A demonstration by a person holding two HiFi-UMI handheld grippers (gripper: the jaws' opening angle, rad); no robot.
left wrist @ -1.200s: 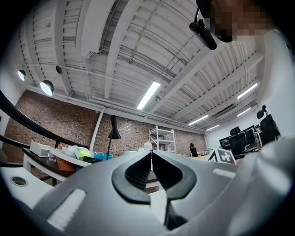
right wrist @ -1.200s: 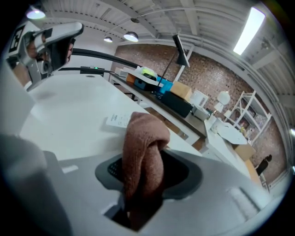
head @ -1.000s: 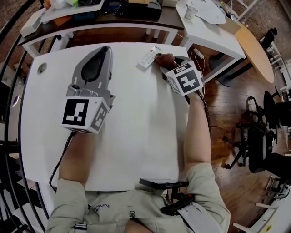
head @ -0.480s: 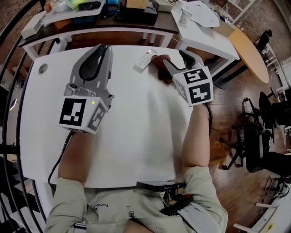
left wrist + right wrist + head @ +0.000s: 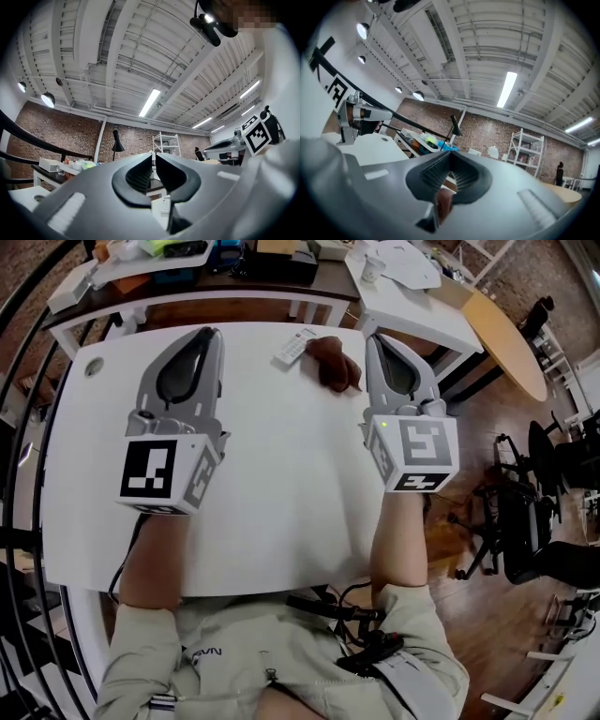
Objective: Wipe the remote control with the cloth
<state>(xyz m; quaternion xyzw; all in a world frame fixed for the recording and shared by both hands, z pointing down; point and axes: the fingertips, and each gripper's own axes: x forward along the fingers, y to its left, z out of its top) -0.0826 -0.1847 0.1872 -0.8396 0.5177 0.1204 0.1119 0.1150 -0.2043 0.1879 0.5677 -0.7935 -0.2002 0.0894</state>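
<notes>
Across the far half of the white table (image 5: 281, 502) both tools are held up over the surface, pointing away from the person, with the task's two things lying between their tips.

On this side of them, the left gripper (image 5: 211, 334) has its jaws together on nothing. The right gripper (image 5: 372, 337) is the same, pads met and empty, so neither one holds anything.

Just left of the right gripper's tips lies the brown cloth (image 5: 335, 362), bunched in a loose heap on the tabletop. Its own camera catches a sliver of that brown low under the closed jaws, which tells me the cloth lies below the tips rather than between them.

Smallest is the remote control (image 5: 294, 346), white and flat on the table at the cloth's left edge. I cannot tell whether the two touch. Its long axis runs on a slant, with the near end toward the left gripper and the far end toward the cloth.

To my eye the right hand is plainly the nearer to the cloth. It would need to open, then drop down and a little leftward. The left stands better placed to steady the remote from its free side.
</notes>
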